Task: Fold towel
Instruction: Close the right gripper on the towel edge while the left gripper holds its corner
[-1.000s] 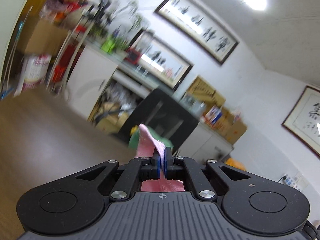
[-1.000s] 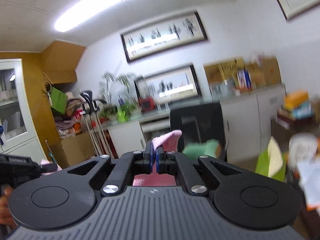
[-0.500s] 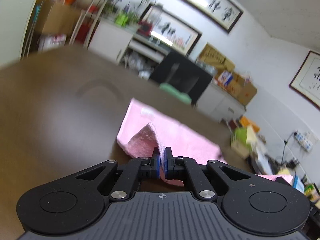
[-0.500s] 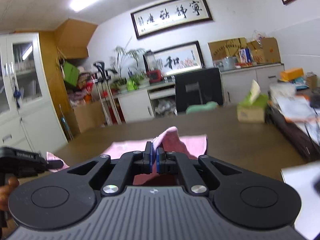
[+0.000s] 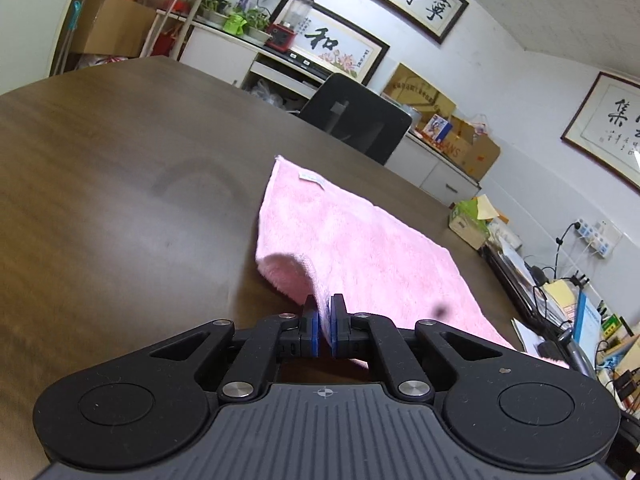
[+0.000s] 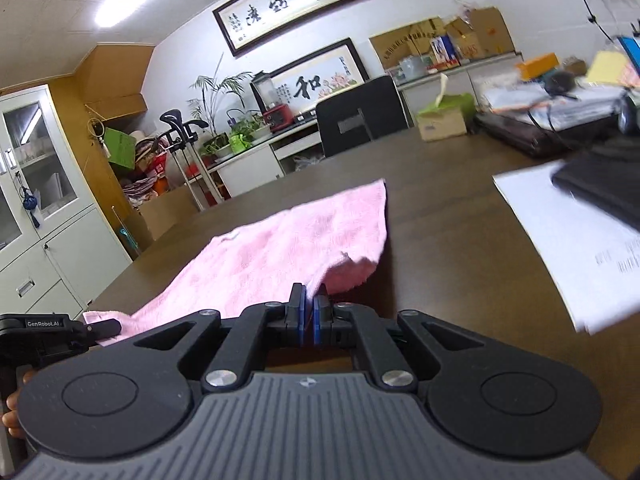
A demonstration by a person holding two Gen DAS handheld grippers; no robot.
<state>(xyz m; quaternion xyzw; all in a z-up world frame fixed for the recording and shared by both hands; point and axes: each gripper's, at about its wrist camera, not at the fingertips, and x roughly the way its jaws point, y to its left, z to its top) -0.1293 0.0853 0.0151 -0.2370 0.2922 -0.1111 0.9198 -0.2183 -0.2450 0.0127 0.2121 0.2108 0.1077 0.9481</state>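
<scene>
Each hand-held gripper, left (image 5: pixel 325 322) and right (image 6: pixel 309 312), pinches a near towel (image 5: pixel 360 240) corner on the desk (image 5: pixel 120 184); next, likely carry both toward 12 o'clock

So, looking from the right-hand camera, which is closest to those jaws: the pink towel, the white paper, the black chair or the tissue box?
1. Pink towel, pinched in the jaws, spread ahead-left.
2. White paper, on the table to the right.
3. Black chair and tissue box, at the table's far edge: too close to call.
</scene>
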